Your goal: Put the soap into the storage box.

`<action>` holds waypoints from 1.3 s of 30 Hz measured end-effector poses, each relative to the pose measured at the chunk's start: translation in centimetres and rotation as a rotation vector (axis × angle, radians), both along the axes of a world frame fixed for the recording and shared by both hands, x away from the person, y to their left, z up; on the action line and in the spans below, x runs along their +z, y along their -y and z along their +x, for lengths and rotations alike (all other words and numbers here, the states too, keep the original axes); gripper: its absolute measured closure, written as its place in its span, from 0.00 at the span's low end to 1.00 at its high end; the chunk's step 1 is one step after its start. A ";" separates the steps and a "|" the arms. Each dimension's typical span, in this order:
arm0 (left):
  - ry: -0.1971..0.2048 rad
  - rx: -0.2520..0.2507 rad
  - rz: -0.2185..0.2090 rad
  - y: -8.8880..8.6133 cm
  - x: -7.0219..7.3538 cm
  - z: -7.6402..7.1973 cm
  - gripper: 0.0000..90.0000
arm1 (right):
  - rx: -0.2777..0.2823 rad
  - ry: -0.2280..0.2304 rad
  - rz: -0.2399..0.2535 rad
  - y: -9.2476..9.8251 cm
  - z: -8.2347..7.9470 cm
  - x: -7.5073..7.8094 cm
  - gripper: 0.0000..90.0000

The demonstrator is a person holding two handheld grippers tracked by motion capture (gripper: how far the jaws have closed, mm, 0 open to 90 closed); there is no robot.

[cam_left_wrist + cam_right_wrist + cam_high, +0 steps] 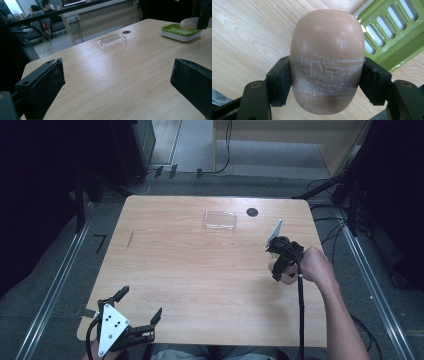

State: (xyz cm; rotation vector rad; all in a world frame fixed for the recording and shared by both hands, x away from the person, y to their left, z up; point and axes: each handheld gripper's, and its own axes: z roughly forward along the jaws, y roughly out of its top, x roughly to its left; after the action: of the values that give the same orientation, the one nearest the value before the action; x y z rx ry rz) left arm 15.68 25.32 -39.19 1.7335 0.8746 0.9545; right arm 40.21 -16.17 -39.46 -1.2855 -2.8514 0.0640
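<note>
A pale beige bar of soap [327, 50] sits between the jaws of my right gripper [325, 82], which press on its scuffed sides. It hangs just above the wood, beside a green slotted soap dish [394, 37]. From the left gripper view the soap [188, 23] hovers over the green-and-white dish [180, 33] at the far right. In the high view my right gripper [280, 262] is at the table's right side. My left gripper [141, 302] rests near the front left corner, jaws wide apart with nothing between them [117, 82].
A clear plastic lid [220, 220] lies at the back middle of the wooden table [200, 270], next to a round black cable hole [252, 212]. Cables and metal rails run along the floor around the table. People sit at desks far behind.
</note>
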 end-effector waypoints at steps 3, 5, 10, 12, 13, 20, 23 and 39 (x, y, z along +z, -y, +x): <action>0.000 0.000 0.000 0.0 0.0 0.0 0.00 | -0.012 0.000 0.005 0.3 0.3 0.0 0.37; 0.000 0.000 0.000 0.0 0.0 0.0 0.00 | -0.013 -0.001 0.007 0.4 0.4 0.0 0.37; -0.001 0.000 0.000 0.0 0.0 0.0 0.00 | -0.022 0.000 0.011 0.7 0.8 -0.1 0.37; -0.001 0.000 0.000 0.0 0.0 0.0 0.00 | -0.026 0.000 0.016 0.9 1.0 -0.1 0.37; 0.000 0.000 0.000 0.0 0.0 0.0 0.00 | -0.029 0.000 0.017 1.0 1.0 -0.1 0.37; -0.003 0.001 -0.001 0.0 0.0 0.0 0.00 | -0.052 0.010 0.025 1.6 1.5 -0.2 0.37; -0.004 0.001 -0.001 0.0 0.0 0.0 0.00 | -0.061 0.011 0.023 1.9 1.6 -0.2 0.37; -0.004 0.001 0.001 0.0 0.0 0.0 0.00 | -0.096 0.020 0.025 2.7 2.6 -0.5 0.37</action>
State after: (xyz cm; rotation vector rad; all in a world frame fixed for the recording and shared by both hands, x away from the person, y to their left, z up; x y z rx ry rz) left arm 15.71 25.34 -39.19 1.7360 0.8778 0.9527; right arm 42.77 -18.89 -40.00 -1.4234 -2.7931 0.0149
